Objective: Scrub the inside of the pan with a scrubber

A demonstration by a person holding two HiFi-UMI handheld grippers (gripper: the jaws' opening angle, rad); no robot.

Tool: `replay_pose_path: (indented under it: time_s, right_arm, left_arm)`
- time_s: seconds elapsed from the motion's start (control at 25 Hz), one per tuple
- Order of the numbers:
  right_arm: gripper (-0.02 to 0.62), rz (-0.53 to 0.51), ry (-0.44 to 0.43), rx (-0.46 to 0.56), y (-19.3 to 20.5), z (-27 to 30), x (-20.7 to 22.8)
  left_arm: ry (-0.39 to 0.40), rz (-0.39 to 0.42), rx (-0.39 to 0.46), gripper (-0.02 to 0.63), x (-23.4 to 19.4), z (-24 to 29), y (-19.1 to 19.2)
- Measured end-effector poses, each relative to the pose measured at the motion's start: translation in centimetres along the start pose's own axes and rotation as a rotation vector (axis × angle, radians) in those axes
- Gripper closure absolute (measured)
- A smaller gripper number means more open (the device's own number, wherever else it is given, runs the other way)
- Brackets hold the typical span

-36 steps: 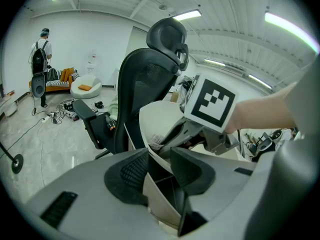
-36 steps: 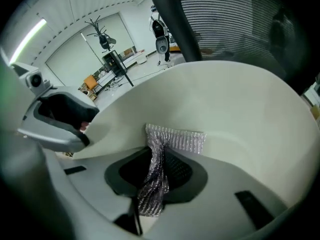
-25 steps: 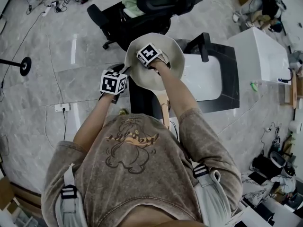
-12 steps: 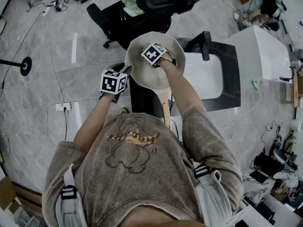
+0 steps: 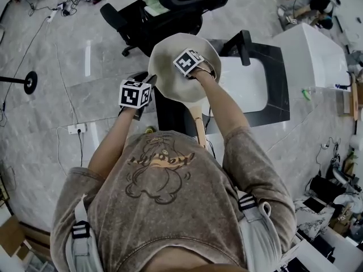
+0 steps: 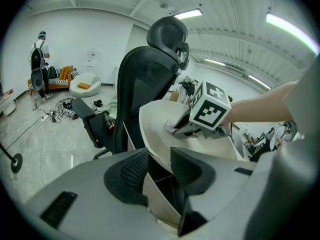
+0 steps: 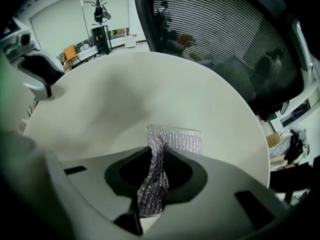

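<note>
At the left, the left gripper [image 6: 159, 160] is clenched on the near-left rim of the cream pan [image 5: 169, 83]; the pan's wall runs between its jaws, though in the head view the marker cube hides that bite. The pan sits in front of the person, near a black office chair [image 5: 170, 10], and its wooden handle [image 5: 198, 128] runs nearward until the shirt cuts it off. Further right, the right gripper [image 7: 156, 156] is clamped on a silvery mesh scrubber [image 7: 175, 140] lying against the pan's inside, unseen from above beneath cube and hand.
</note>
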State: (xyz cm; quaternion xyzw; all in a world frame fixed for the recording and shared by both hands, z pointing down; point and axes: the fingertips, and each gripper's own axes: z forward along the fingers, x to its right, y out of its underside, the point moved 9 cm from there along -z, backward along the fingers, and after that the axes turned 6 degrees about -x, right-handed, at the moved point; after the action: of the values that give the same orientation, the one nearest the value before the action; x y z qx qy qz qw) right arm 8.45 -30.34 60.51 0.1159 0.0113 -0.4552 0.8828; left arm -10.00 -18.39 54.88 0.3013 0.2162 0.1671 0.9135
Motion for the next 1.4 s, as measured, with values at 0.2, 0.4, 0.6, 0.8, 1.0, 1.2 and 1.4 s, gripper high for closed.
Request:
replay_pose_path:
  time_s: [0.2,0.4,0.6,0.8,1.0,1.2,1.4]
  right_arm:
    - [0.506,0.026,-0.013,-0.046,1.0,-0.4,-0.6]
    - [0.506,0.079,-0.057,-0.032,2.3,-1.1,-1.5]
    - [0.505,0.074,-0.116,-0.017,3.0,-1.4,-3.8]
    - [0.505,0.048,-0.224,-0.005,3.0,-1.8,-6.4]
    - [0.505,-0.013,-0.439,-0.023,2.6,-2.0,-9.1]
    - [0.505,-0.028,-0.468,-0.029,2.6,-2.1,-9.4]
    - [0.502,0.005,-0.471,0.023,2.8,-2.5,-9.1]
  left_arm:
    - [0.002,0.003,-0.013,0.456,0.0,0.1,-0.2]
    - [-0.005,0.007,-0.021,0.456,0.0,0.0,-0.4]
    - [-0.015,0.012,-0.032,0.456,0.1,-0.1,-0.4]
    - [-0.027,0.017,-0.046,0.456,0.2,-0.1,-0.5]
    - [-0.041,0.023,-0.044,0.456,0.4,0.1,-0.5]
    - [-0.035,0.011,-0.036,0.456,0.3,-0.1,-0.7]
    - [-0.031,0.008,-0.043,0.456,0.3,0.0,-0.6]
